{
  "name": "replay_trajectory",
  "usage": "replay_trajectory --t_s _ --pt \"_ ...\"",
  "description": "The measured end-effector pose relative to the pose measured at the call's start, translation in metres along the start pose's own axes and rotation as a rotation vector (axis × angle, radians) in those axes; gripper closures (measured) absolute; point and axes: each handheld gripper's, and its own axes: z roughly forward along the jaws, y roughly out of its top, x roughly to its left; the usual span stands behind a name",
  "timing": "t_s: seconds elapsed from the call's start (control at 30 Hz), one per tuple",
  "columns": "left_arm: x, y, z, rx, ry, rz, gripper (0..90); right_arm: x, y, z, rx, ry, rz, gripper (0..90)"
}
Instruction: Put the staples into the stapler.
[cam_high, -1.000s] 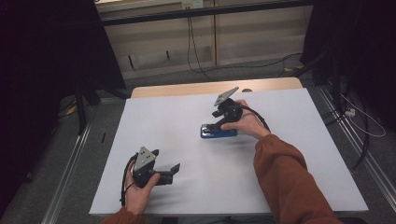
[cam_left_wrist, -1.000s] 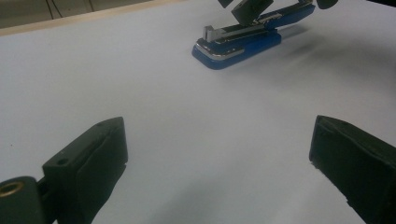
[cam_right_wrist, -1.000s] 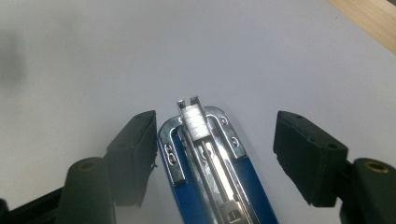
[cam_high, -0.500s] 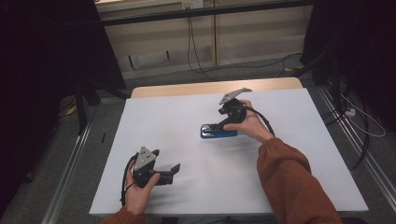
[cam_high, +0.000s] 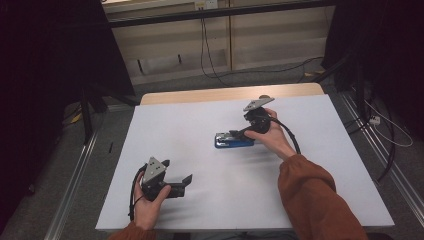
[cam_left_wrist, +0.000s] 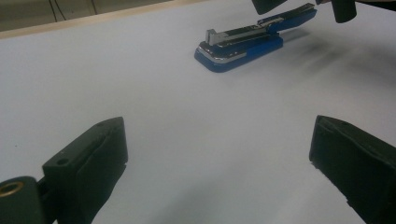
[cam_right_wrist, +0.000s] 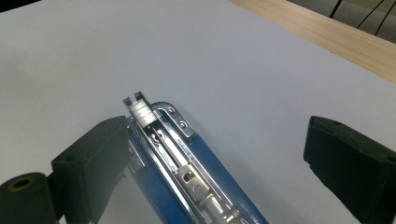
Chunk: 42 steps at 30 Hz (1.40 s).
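Right gripper view: blue stapler (cam_right_wrist: 187, 172), chrome staple track, matte white table (cam_right_wrist: 233, 60).

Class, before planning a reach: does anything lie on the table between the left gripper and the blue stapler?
Nothing visible does. From the left gripper, with its jaws open, bare white table runs up to the blue stapler. The right gripper sits at the stapler's far end, jaws open.
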Motion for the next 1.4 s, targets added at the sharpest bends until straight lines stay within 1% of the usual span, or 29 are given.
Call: replay_trajectory --t_s 0.13,0.27,0.33,0.43,0.53,0.6,0.63,0.7,0.8,0.9,0.97,1.07,1.23,1.33,1.4 --pt "0.001 -0.001 0.001 0.006 -0.003 0.001 4.6 0.001 -0.006 -0.006 -0.023 -0.007 0.028 6.7" --pt "0.003 -0.003 0.001 0.010 0.000 -0.010 4.6 0.000 -0.011 -0.013 -0.036 -0.050 0.039 6.9" --pt "0.004 -0.003 0.000 0.006 -0.001 -0.018 4.6 -0.002 -0.014 -0.016 -0.039 -0.060 0.058 6.4" --pt "0.004 -0.003 0.000 0.004 0.000 -0.017 4.6 -0.002 -0.017 -0.022 -0.058 -0.078 0.074 6.7" --pt "0.003 -0.002 0.001 0.009 -0.005 -0.009 4.6 0.001 -0.021 -0.026 -0.069 -0.063 0.093 6.8" --pt "0.002 -0.002 0.002 0.008 -0.007 -0.006 4.6 0.003 -0.023 -0.028 -0.064 -0.068 0.092 6.5" --pt "0.002 -0.002 0.002 0.008 -0.004 -0.001 4.6 0.004 -0.024 -0.030 -0.069 -0.073 0.090 6.4" --pt "0.002 -0.002 0.002 0.007 -0.006 -0.008 4.6 0.006 -0.026 -0.033 -0.084 -0.079 0.104 6.6" --pt "0.003 -0.001 0.001 0.004 0.001 -0.009 4.6 0.008 -0.027 -0.038 -0.099 -0.097 0.108 6.4" --pt "0.001 0.000 0.001 0.007 0.002 0.007 4.6 0.009 -0.029 -0.043 -0.103 -0.109 0.098 6.0" --pt "0.000 0.000 0.002 0.007 0.000 0.008 4.6 0.011 -0.032 -0.045 -0.099 -0.099 0.096 5.5" --pt "0.001 -0.001 0.003 0.015 0.002 0.007 4.6 0.012 -0.036 -0.048 -0.097 -0.103 0.093 4.4" --pt "0.001 -0.002 0.003 0.019 0.003 0.001 4.6 0.010 -0.041 -0.053 -0.120 -0.114 0.116 4.0" --pt "0.000 -0.001 0.002 0.009 -0.002 0.004 4.6 0.012 -0.042 -0.057 -0.129 -0.119 0.117 7.1" --pt "0.001 -0.001 0.001 0.007 -0.008 0.010 4.4 0.013 -0.043 -0.060 -0.135 -0.113 0.114 8.1"
